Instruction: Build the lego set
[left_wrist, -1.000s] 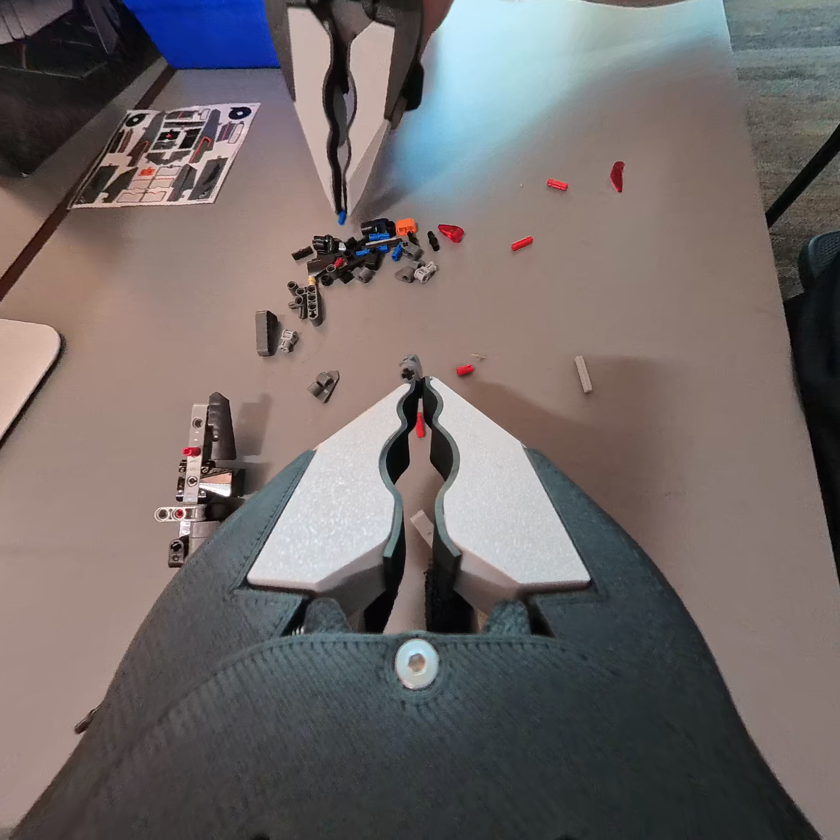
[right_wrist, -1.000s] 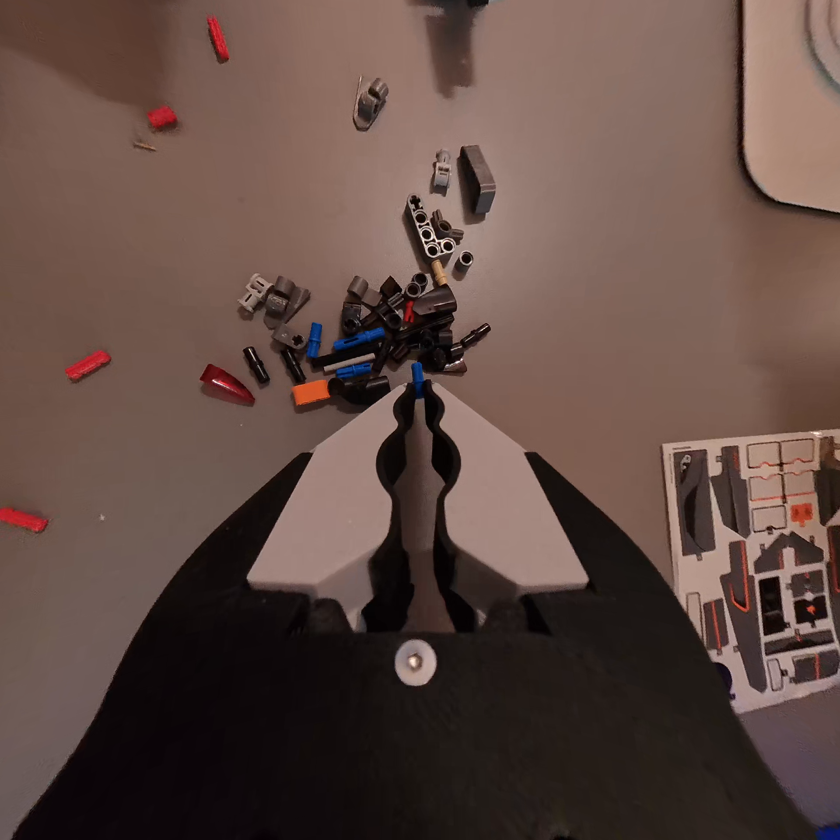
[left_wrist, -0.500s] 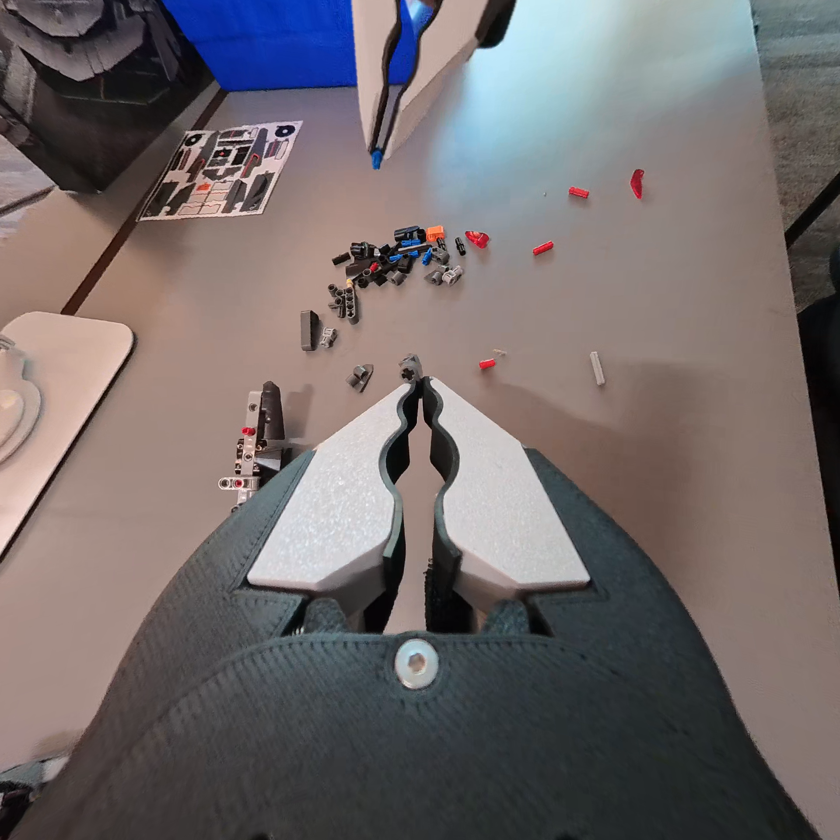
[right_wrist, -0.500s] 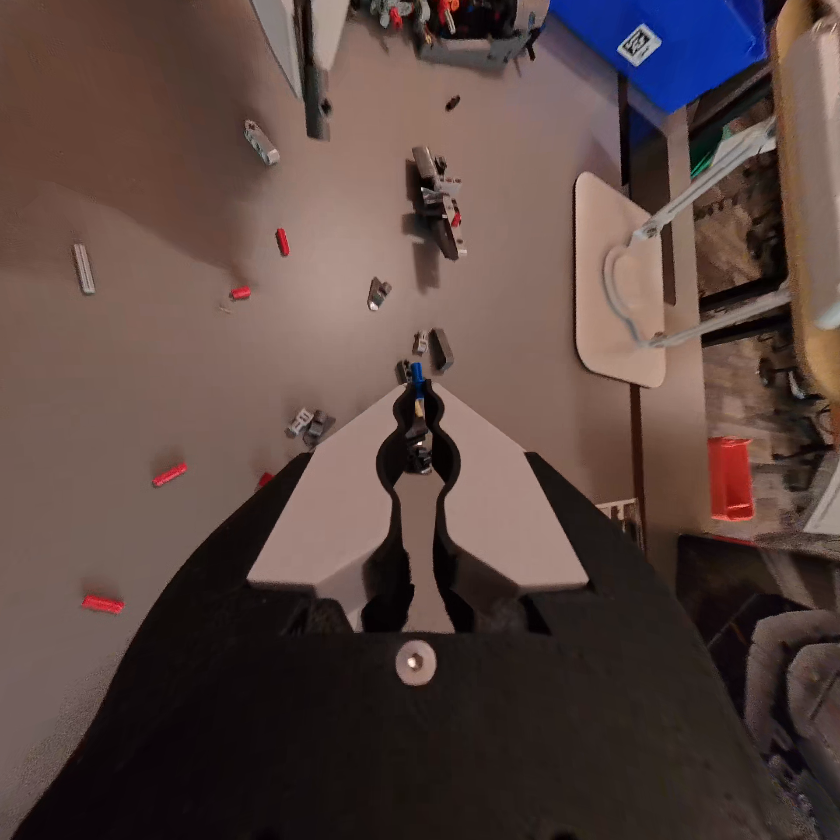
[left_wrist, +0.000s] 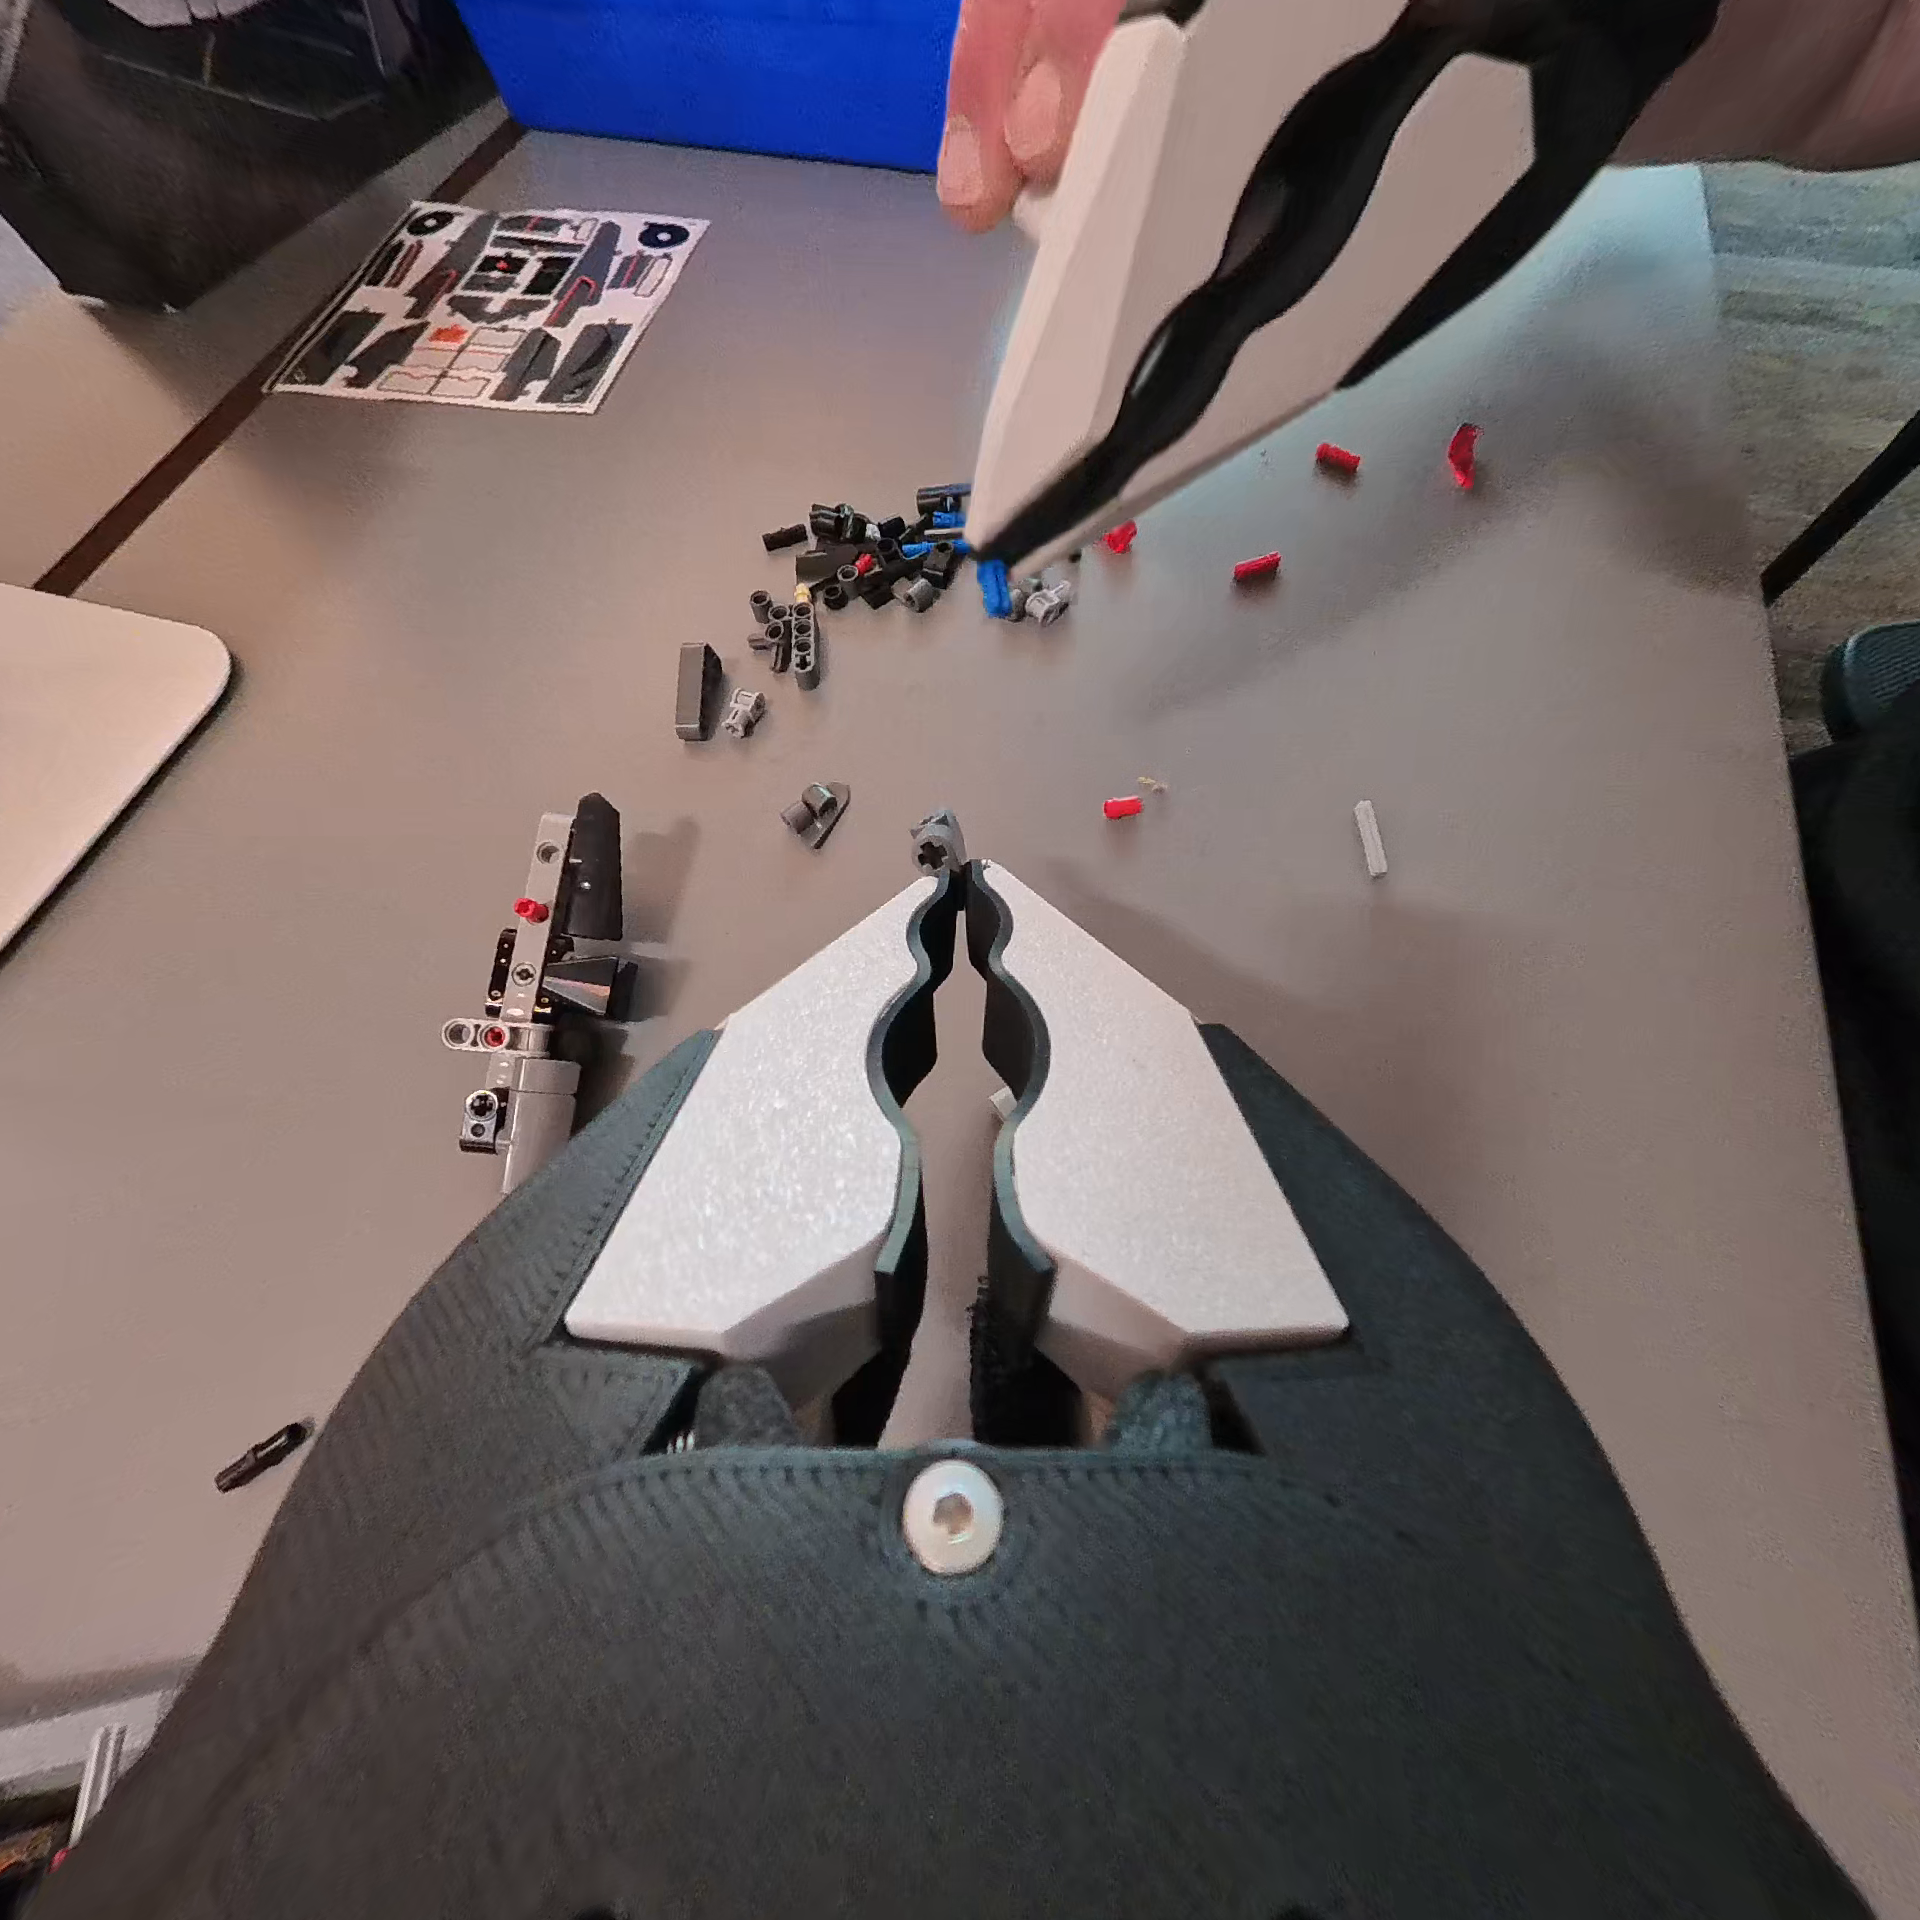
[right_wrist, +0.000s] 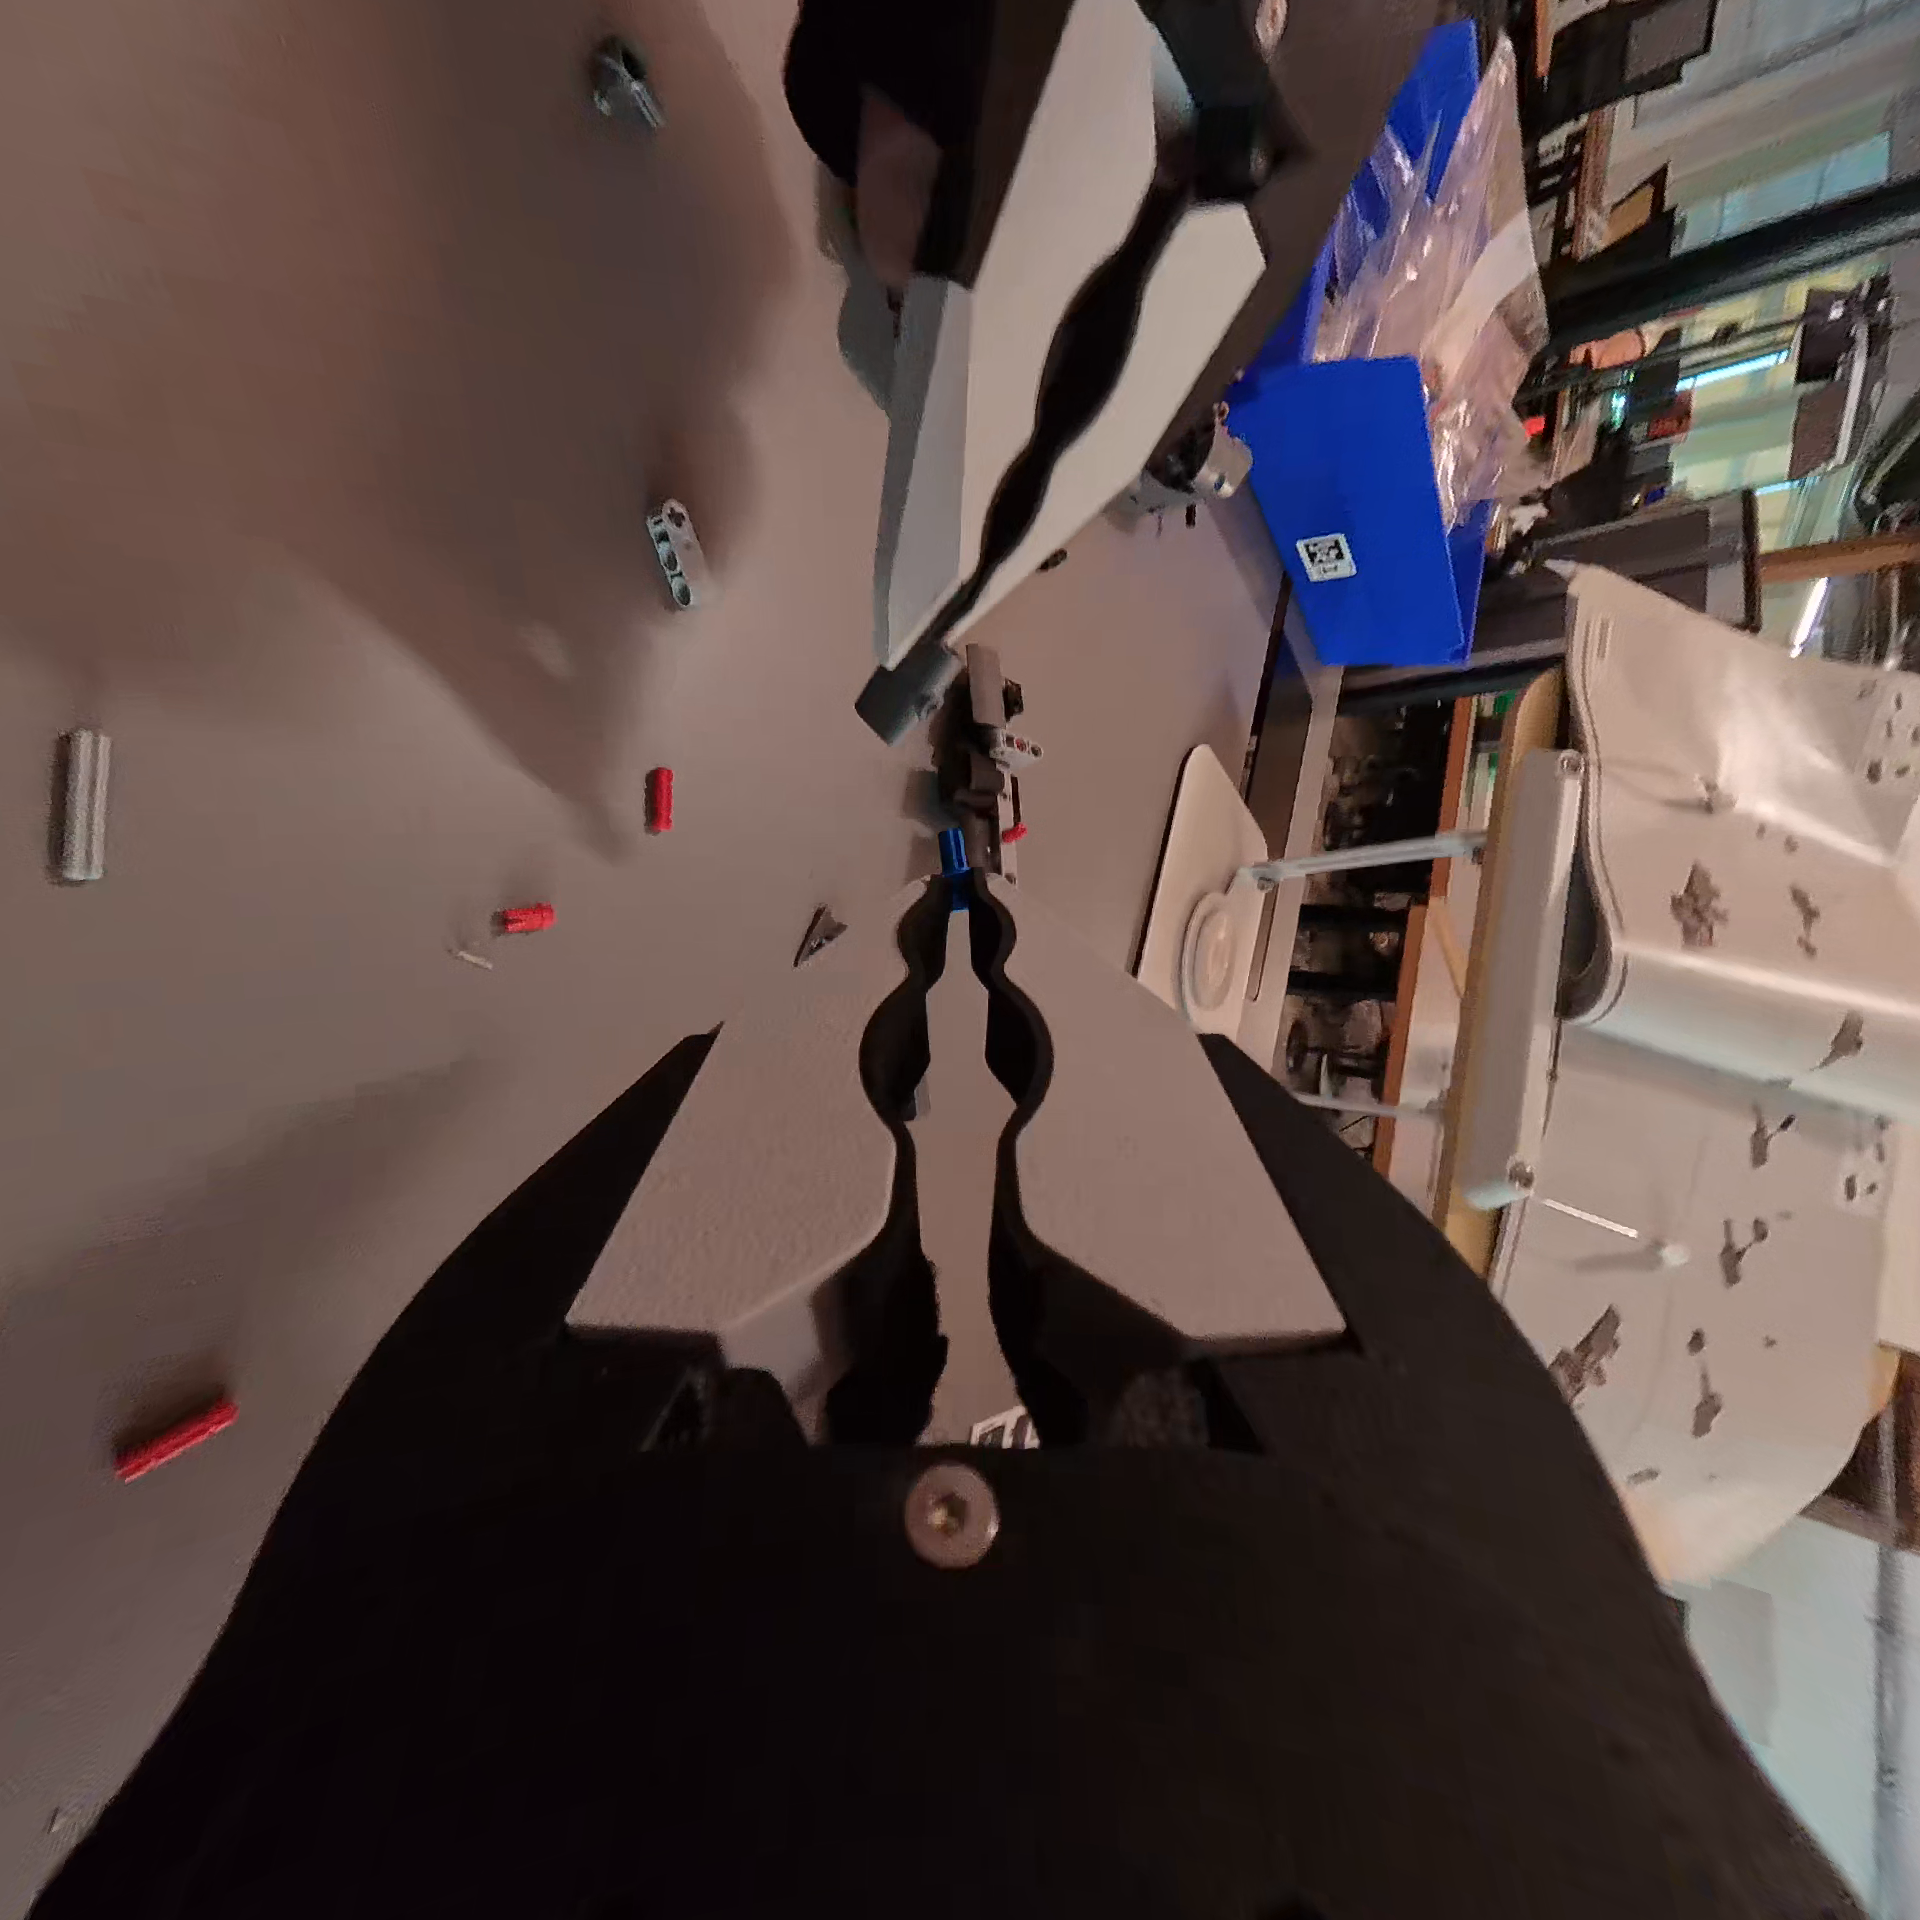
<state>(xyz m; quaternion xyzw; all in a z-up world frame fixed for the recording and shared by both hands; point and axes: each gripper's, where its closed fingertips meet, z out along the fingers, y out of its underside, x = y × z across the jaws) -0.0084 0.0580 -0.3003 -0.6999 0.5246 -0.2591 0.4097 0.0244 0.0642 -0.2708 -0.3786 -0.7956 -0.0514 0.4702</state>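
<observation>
My left gripper (left_wrist: 961, 878) is shut on a small dark grey connector (left_wrist: 938, 844) and holds it above the grey table (left_wrist: 1455, 1143). My right gripper (right_wrist: 956, 902) is shut on a blue pin (right_wrist: 953, 857). It also shows in the left wrist view (left_wrist: 982, 549), held by a hand, with the blue pin (left_wrist: 992, 587) at its tip over the pile of small pieces (left_wrist: 873, 561). In the right wrist view the left gripper (right_wrist: 914, 665) and its grey connector (right_wrist: 896, 707) hang just beyond the pin. A partly built black and grey assembly (left_wrist: 551, 977) lies left of my left gripper.
A sticker sheet (left_wrist: 488, 301) lies at the far left, with a blue bin (left_wrist: 707, 73) behind it. A white pad (left_wrist: 94, 727) sits at the left edge. Red pins (left_wrist: 1255, 566), a grey axle (left_wrist: 1371, 836) and a black pin (left_wrist: 260, 1444) lie scattered.
My right gripper lifted the blue pin off the pile and swung it towards my left gripper. My left gripper rose a little with the grey connector still in it.
</observation>
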